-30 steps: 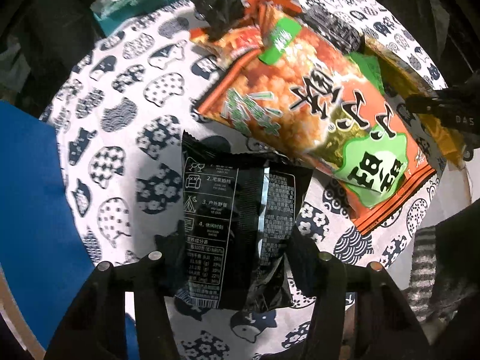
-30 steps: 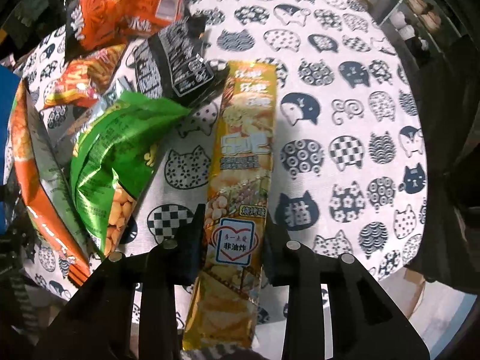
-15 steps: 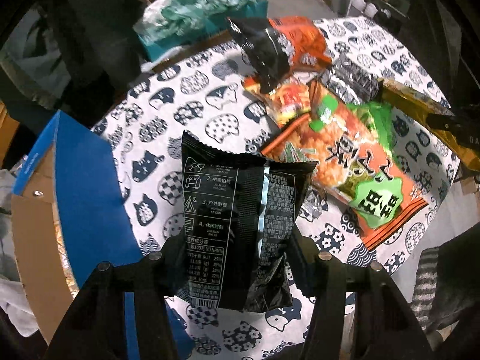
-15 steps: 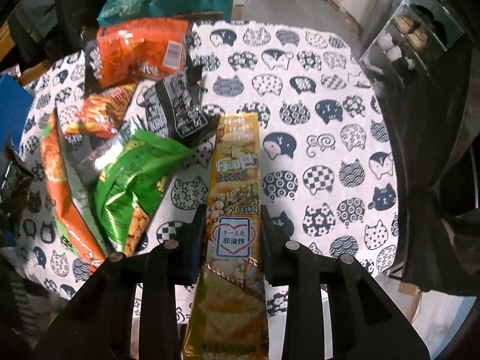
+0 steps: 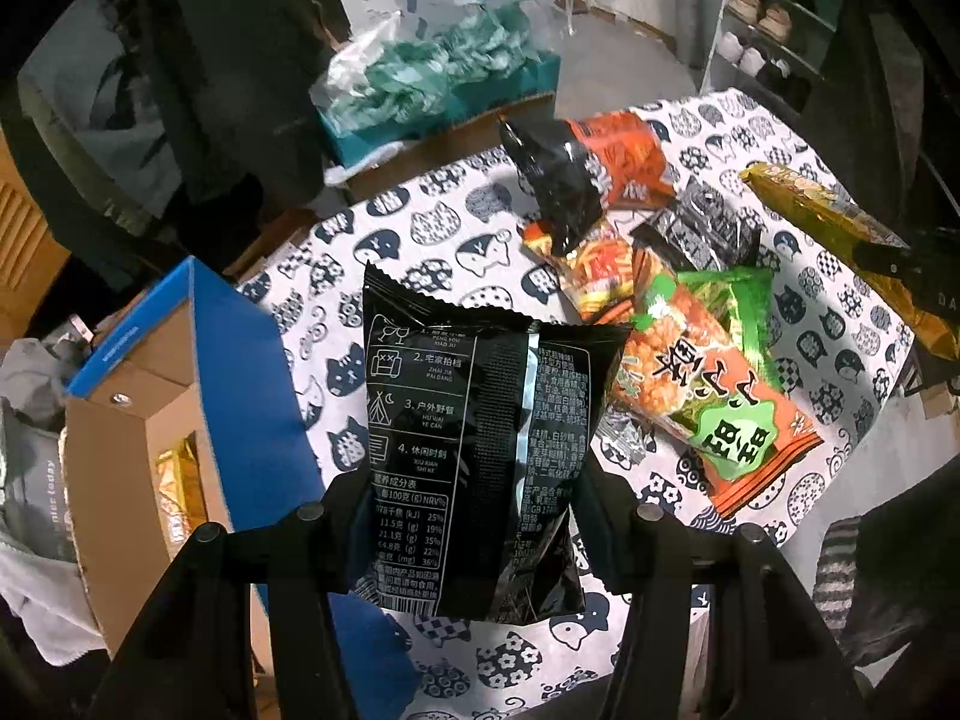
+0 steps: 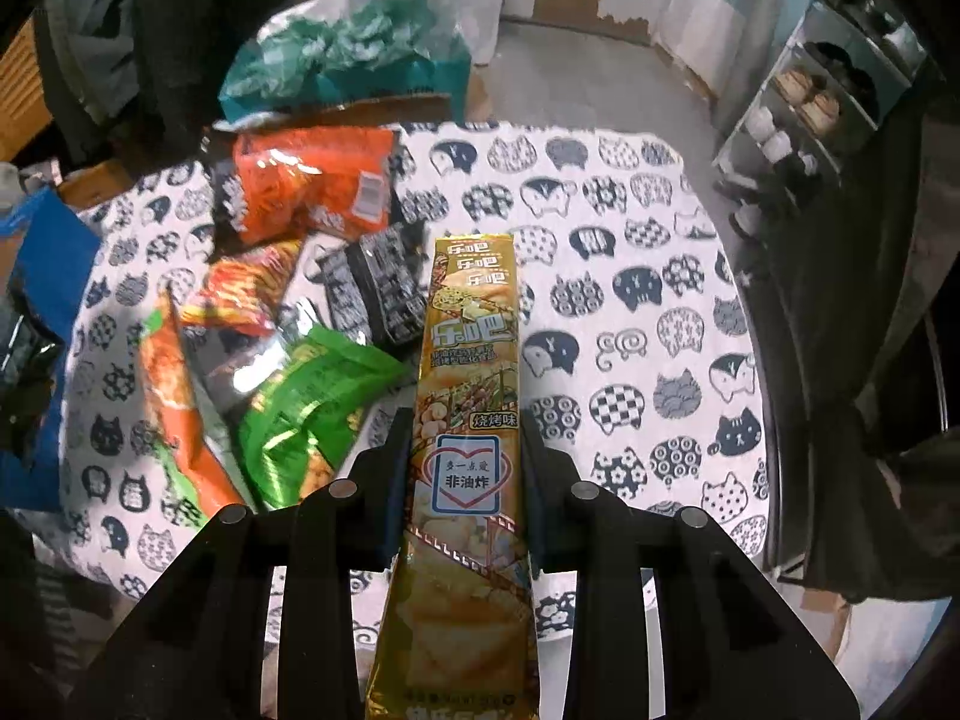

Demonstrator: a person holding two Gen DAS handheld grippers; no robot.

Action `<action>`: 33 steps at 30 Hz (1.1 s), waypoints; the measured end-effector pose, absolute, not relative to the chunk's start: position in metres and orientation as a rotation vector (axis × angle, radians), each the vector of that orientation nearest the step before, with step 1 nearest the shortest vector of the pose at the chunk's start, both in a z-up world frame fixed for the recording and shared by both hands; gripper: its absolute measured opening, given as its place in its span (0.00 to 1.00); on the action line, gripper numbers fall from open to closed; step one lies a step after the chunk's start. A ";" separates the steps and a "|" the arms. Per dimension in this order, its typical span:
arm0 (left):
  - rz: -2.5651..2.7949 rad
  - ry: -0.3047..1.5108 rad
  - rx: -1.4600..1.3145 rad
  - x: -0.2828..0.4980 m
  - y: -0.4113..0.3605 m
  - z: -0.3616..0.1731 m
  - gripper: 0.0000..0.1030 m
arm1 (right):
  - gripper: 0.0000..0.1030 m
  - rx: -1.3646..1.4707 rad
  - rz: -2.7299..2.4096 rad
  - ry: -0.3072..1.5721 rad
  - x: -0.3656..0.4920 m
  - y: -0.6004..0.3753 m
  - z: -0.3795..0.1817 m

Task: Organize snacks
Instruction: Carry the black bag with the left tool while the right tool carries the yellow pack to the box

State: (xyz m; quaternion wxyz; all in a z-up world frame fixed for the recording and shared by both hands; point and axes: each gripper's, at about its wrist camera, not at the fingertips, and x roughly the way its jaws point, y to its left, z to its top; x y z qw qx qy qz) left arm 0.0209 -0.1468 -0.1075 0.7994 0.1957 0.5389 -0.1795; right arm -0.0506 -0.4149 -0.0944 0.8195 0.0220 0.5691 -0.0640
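Snacks lifted clear of the table (image 6: pixel 630 312) in both grippers. Left gripper (image 5: pixel 468 516) clamped on black snack bag (image 5: pixel 474 450), held upright by its lower half with printed back panel facing camera, above cat-print tablecloth (image 5: pixel 420 240). Right gripper (image 6: pixel 462 480) clamped on long yellow snack packet (image 6: pixel 468 396), gripped across its narrow width near the middle, top end pointing away over the cloth, bottom end running out past lower edge of view. Same yellow packet seen at right edge of left wrist view (image 5: pixel 840 228), with dark gripper fingers around it.

Left lying on the table in 1 loose pile (overlapping, edges touching): large orange-and-green bag (image 5: pixel 720 402), green bag (image 6: pixel 312 408) partly tucked under it, small orange-red packet (image 5: pixel 594 270), small black packet with white print (image 6: pixel 372 288), and orange bag with black end (image 6: pixel 306 186) at far side of pile. Right half of table bare cloth only.

Blue-sided cardboard box (image 5: pixel 240 372) standing open just beside table's left edge, gold-coloured packet (image 5: pixel 180 480) visible inside. Clear plastic bag of teal-and-white wrapped items (image 5: pixel 432 72) sitting behind the table on a teal box. Shelf with shoes (image 6: pixel 828 96) further back at right.
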 end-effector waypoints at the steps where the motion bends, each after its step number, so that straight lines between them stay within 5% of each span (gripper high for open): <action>1: -0.382 1.147 0.421 0.021 -0.145 -0.103 0.55 | 0.28 0.046 -0.130 1.202 -0.050 -0.413 -0.091; 33: -0.216 1.023 0.343 0.025 -0.046 -0.039 0.55 | 0.28 -0.047 0.211 1.037 -0.001 -0.251 -0.008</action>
